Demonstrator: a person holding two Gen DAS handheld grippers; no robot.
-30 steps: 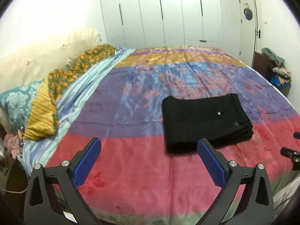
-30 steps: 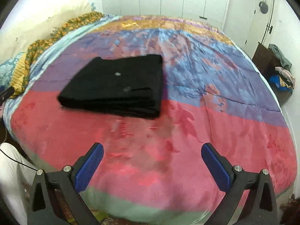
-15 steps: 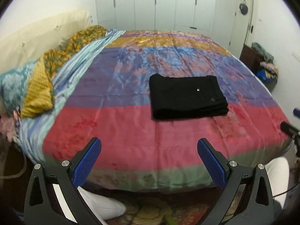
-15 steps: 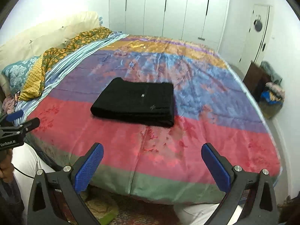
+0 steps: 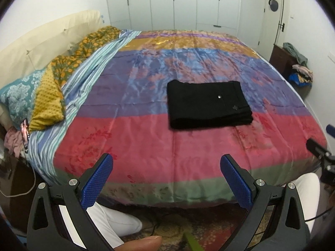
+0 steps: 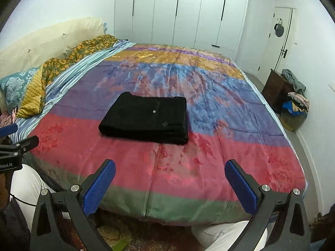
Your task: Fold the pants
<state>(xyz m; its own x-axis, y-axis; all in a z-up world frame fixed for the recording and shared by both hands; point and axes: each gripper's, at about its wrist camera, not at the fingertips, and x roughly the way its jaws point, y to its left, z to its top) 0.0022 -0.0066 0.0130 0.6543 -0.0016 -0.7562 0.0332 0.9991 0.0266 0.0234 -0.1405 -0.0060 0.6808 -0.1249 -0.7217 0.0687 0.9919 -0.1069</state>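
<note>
The black pants (image 5: 207, 104) lie folded into a neat rectangle on the colourful striped bedspread (image 5: 146, 138); they also show in the right wrist view (image 6: 146, 118). My left gripper (image 5: 166, 179) is open and empty, held back off the near edge of the bed, well short of the pants. My right gripper (image 6: 170, 185) is also open and empty, likewise back from the bed's near edge. Each gripper shows at the edge of the other's view: the right one (image 5: 320, 148) and the left one (image 6: 14, 146).
Pillows (image 5: 31, 96) and a bunched floral blanket (image 5: 83, 50) lie along the bed's left side. White wardrobe doors (image 6: 178, 12) stand behind the bed. A dark cabinet with piled clothes (image 6: 291, 92) stands at the right wall. The person's white-trousered knees (image 5: 108, 221) are below the grippers.
Both grippers have pulled back and up from over the bedspread to beyond the bed's near edge. The folded pants have stayed in place. Both grippers stayed open.
</note>
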